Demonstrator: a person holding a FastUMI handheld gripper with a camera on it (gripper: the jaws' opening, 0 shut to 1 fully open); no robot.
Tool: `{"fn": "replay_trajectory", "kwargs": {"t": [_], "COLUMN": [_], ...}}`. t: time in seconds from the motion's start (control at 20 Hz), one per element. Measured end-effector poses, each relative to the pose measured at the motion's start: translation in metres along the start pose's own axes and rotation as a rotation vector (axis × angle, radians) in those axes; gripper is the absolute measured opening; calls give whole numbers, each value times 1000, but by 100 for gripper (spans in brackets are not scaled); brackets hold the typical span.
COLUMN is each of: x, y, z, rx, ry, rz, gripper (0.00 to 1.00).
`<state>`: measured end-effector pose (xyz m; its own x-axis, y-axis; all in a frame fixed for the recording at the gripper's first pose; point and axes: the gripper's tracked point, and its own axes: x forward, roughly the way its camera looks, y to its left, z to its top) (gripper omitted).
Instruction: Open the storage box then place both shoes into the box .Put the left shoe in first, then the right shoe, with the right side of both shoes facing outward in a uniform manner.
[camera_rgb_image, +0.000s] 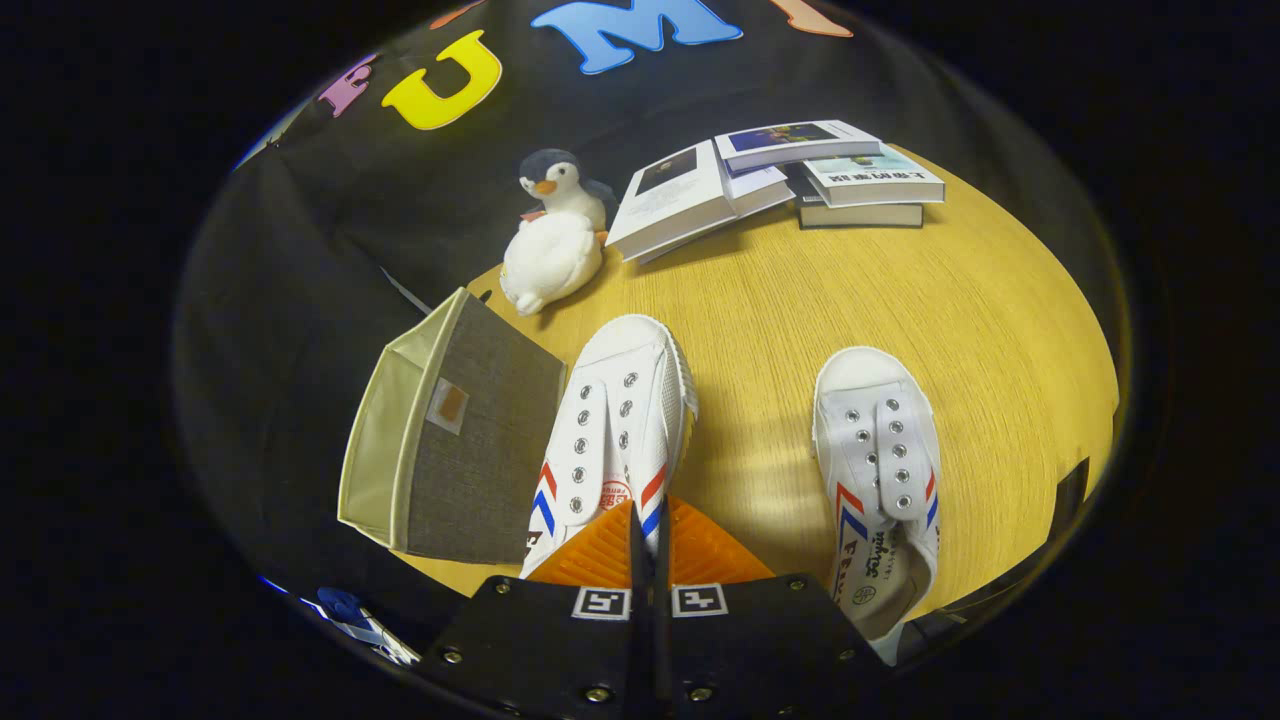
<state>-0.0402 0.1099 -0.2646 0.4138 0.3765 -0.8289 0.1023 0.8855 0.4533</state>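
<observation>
My gripper is shut on the rim of a white canvas shoe with red and blue stripes. The shoe points away from me, toe toward the plush penguin, and looks tilted and raised off the wooden table. A second matching shoe lies flat on the table to the right of the fingers, toe also pointing away. Left of the held shoe, and close to it, stands the grey fabric storage box. Its top is open, showing a beige lining.
A plush penguin lies beyond the box and the held shoe. Several books are stacked and spread at the far side of the table. The box sits near the table's left edge, with the booth's black cloth behind.
</observation>
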Motion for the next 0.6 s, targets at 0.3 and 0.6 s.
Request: {"fn": "replay_trajectory", "kwargs": {"t": [0.3, 0.6], "x": [-18, -32], "y": [40, 83], "z": [26, 50], "rx": [-33, -58], "ry": [-38, -69], "rz": [40, 97], "gripper": [1, 1]}}
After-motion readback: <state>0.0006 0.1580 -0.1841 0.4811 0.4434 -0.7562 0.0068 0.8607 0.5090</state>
